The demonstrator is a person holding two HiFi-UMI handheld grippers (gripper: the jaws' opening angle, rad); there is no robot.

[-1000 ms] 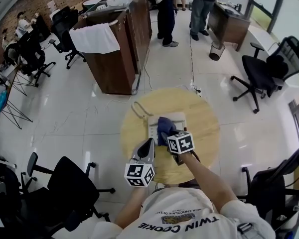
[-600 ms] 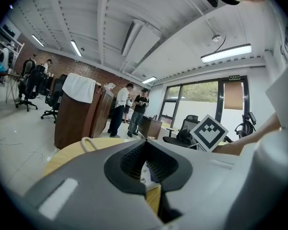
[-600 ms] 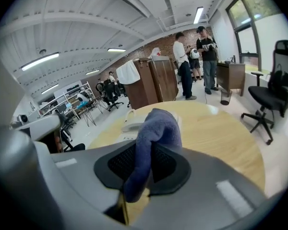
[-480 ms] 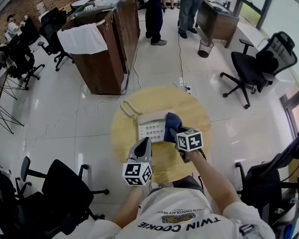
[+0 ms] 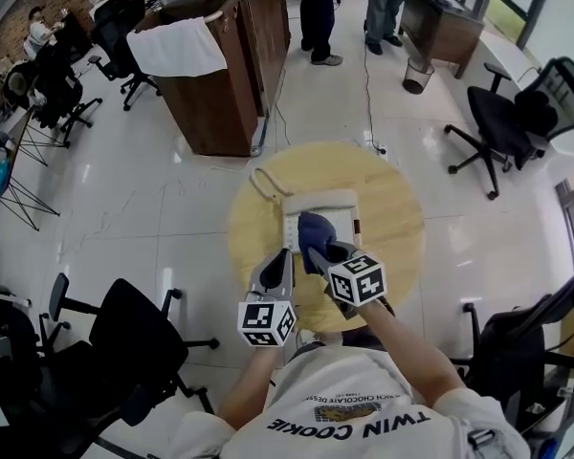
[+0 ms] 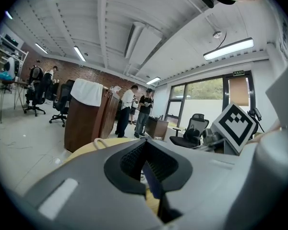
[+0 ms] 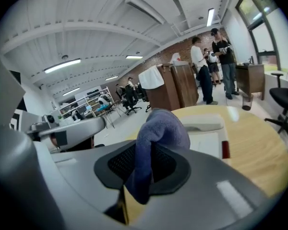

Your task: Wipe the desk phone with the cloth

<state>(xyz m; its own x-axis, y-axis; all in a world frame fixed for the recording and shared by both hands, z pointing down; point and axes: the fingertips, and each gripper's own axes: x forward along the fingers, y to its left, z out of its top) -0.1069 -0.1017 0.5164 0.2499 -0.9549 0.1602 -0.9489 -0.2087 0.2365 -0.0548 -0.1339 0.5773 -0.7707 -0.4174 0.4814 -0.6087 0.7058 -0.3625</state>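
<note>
A white desk phone (image 5: 333, 216) lies on the round wooden table (image 5: 392, 228). My right gripper (image 5: 327, 254) is shut on a blue cloth (image 5: 313, 232), which rests on the near left part of the phone. In the right gripper view the cloth (image 7: 161, 128) bulges up out of the shut right gripper (image 7: 139, 171), with the phone (image 7: 209, 140) just beyond. My left gripper (image 5: 279, 264) hovers over the table's near left edge, beside the phone, shut and empty. In its own view the left gripper (image 6: 146, 164) shows closed jaws.
The phone's cord (image 5: 261, 185) loops on the table's far left. A brown cabinet (image 5: 220, 103) draped with a white towel stands behind. Black office chairs (image 5: 134, 338) (image 5: 517, 122) surround the table. People (image 5: 318, 12) stand at the back.
The right gripper has dragged the cloth from the phone's right side back toward its left, near part. The left gripper has stayed beside the phone.
</note>
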